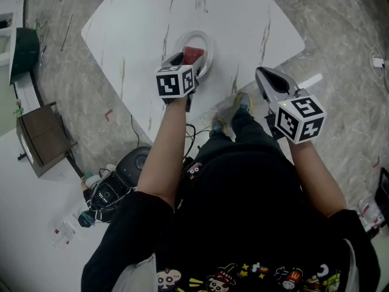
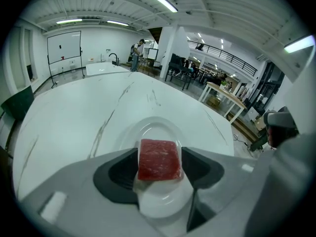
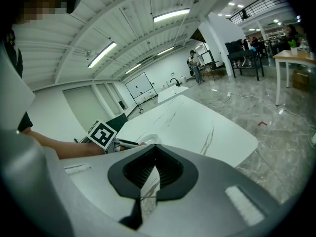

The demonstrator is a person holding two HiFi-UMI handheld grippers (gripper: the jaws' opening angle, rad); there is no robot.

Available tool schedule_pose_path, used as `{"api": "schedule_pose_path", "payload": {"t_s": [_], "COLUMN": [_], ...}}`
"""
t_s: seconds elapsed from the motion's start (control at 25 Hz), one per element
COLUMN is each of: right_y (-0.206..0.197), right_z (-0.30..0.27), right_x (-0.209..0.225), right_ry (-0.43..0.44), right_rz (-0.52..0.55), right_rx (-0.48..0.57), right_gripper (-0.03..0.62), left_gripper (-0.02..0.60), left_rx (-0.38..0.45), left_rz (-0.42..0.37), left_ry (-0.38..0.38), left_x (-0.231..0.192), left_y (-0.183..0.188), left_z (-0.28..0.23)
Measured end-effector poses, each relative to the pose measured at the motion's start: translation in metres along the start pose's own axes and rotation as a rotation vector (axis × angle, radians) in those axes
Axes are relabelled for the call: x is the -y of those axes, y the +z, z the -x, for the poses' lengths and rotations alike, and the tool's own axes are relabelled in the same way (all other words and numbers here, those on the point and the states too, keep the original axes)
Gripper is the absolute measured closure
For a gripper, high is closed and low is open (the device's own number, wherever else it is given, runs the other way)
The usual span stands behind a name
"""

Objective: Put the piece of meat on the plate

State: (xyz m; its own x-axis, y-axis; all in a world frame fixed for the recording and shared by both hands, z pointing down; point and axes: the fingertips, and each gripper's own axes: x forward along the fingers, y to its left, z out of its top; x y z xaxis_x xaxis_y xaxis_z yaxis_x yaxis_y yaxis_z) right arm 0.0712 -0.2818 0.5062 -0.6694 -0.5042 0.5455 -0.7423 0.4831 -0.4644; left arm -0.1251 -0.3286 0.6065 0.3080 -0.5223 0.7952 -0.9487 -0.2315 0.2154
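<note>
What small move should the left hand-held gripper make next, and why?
Probably lower it slightly, straight down. The left hand-held gripper is shut on the piece of meat, and the plate lies directly beneath it. Whether the meat already touches the plate cannot be told, so opening now might drop it.

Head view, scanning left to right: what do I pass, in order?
Brown box → left gripper, shut on the piece of meat at the plate → right gripper, shut with nothing in it.
</note>
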Motion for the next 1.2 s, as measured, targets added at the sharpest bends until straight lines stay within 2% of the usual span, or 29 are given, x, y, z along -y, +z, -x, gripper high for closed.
{"api": "schedule_pose_path", "payload": {"t_s": [0.16,0.36,0.44,0.72,0.84,1.2], "right_y": [-0.001,-0.001,0.000,0.001,0.002,-0.002], "right_z": [0.001,0.004,0.003,0.001,-0.001,0.013], "right_x": [-0.005,-0.017,-0.022,-0.048,-0.059,-0.102], "right_ry": [0.003,0.009,0.007,0.011,0.004,-0.027], "right_rz": [0.009,0.031,0.039,0.076,0.090,0.126], "right_rx": [0.007,0.020,0.025,0.049,0.067,0.118], "right_gripper": [0.571,0.571,0.572,0.571,0.572,0.572], "left_gripper": [0.193,0.313,0.333,0.368,0.371,0.393], "left_rx": [0.022,0.096,0.127,0.284,0.322,0.440], "left_rz": [0.010,0.013,0.014,-0.008,-0.048,-0.073], "left_ry": [-0.002,-0.002,-0.003,0.023,0.035,0.045], "left_x": [0.000,0.006,0.008,0.012,0.010,0.006], "left_y": [0.002,0.010,0.012,0.020,0.017,0.004], "left_z": [0.007,0.031,0.044,0.107,0.129,0.194]}}
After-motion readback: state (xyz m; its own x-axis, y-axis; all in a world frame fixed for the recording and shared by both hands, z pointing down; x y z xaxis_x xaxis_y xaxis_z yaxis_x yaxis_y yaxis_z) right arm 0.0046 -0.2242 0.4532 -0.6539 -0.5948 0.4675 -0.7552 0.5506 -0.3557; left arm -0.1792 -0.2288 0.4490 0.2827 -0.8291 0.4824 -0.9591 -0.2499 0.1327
